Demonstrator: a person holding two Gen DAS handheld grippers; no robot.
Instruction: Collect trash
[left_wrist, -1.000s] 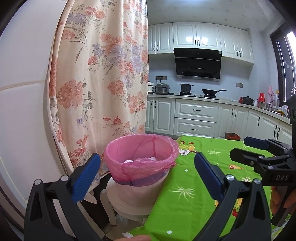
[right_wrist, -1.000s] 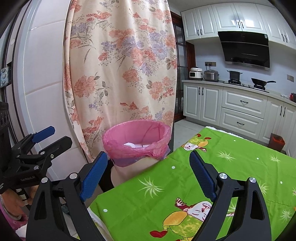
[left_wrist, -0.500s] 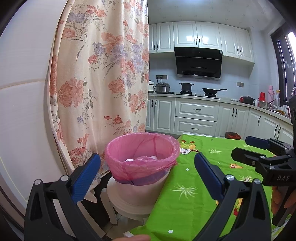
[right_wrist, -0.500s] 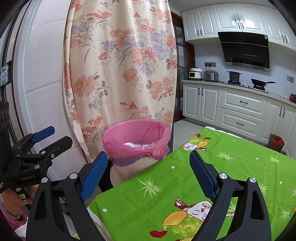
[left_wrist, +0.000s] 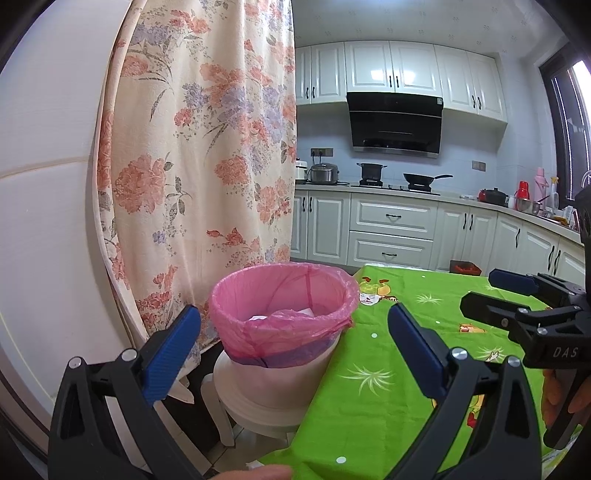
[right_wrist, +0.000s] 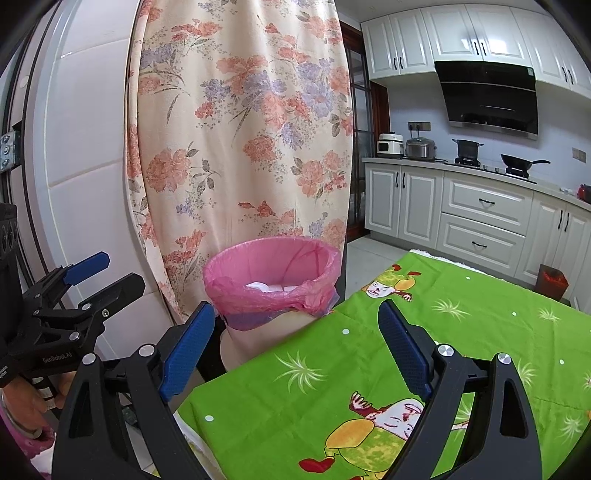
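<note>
A white bin lined with a pink bag (left_wrist: 284, 332) (right_wrist: 273, 291) stands on a white stool (left_wrist: 258, 410), just off the corner of the table with the green cartoon cloth (left_wrist: 388, 387) (right_wrist: 369, 350). White crumpled paper (left_wrist: 306, 312) (right_wrist: 273, 287) lies inside the bin. My left gripper (left_wrist: 293, 312) (right_wrist: 120, 271) is open and empty, held short of the bin with its mouth towards it. To its right, my right gripper (right_wrist: 295, 309) (left_wrist: 480, 288) hovers over the table's corner, open and empty as well.
A floral curtain (left_wrist: 207, 166) (right_wrist: 240, 147) hangs right behind the bin, beside a white panelled door (right_wrist: 85, 147). White kitchen cabinets (left_wrist: 391, 229) with pots on the counter line the far wall. A small red bin (left_wrist: 465, 267) (right_wrist: 552, 282) sits on the floor beyond the table.
</note>
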